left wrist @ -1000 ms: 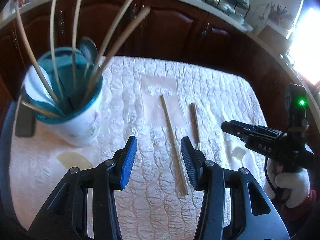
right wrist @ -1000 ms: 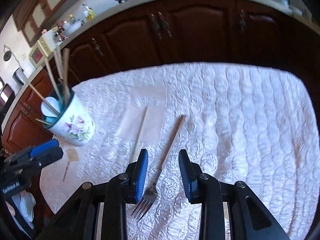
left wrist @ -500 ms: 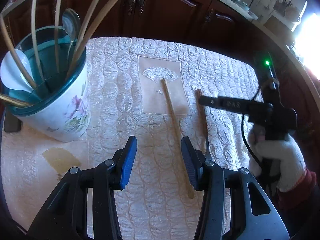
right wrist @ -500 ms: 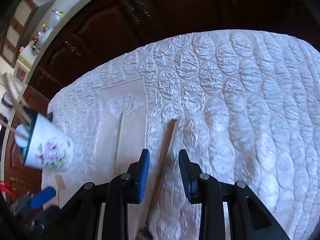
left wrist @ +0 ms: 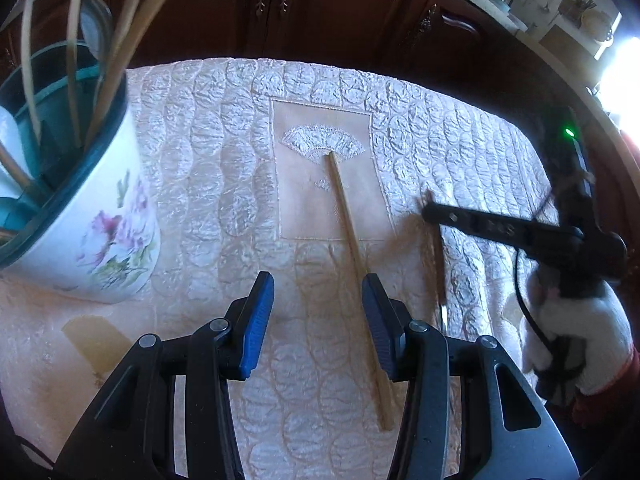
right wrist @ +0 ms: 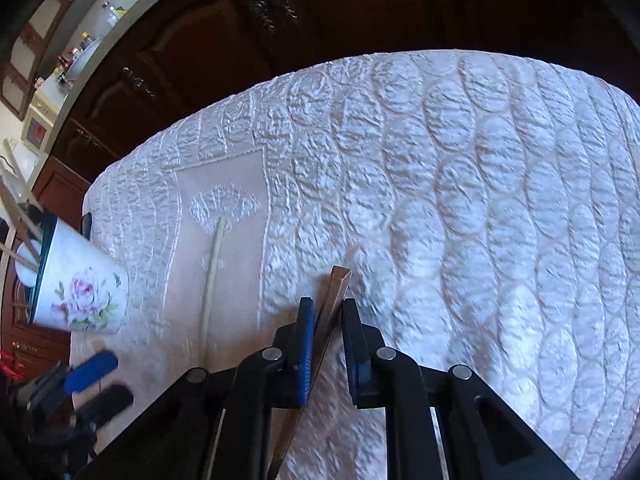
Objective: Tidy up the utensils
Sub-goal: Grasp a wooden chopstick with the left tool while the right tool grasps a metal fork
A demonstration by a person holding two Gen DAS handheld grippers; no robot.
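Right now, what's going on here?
A person is tidying utensils on a quilted cloth with two handheld grippers. The right gripper has its jaws closed on the handle of a fork that lies on the cloth. The left gripper is open and holds nothing, with a chopstick lying on the cloth between its fingers. A floral cup at the left already holds several chopsticks and spoons.
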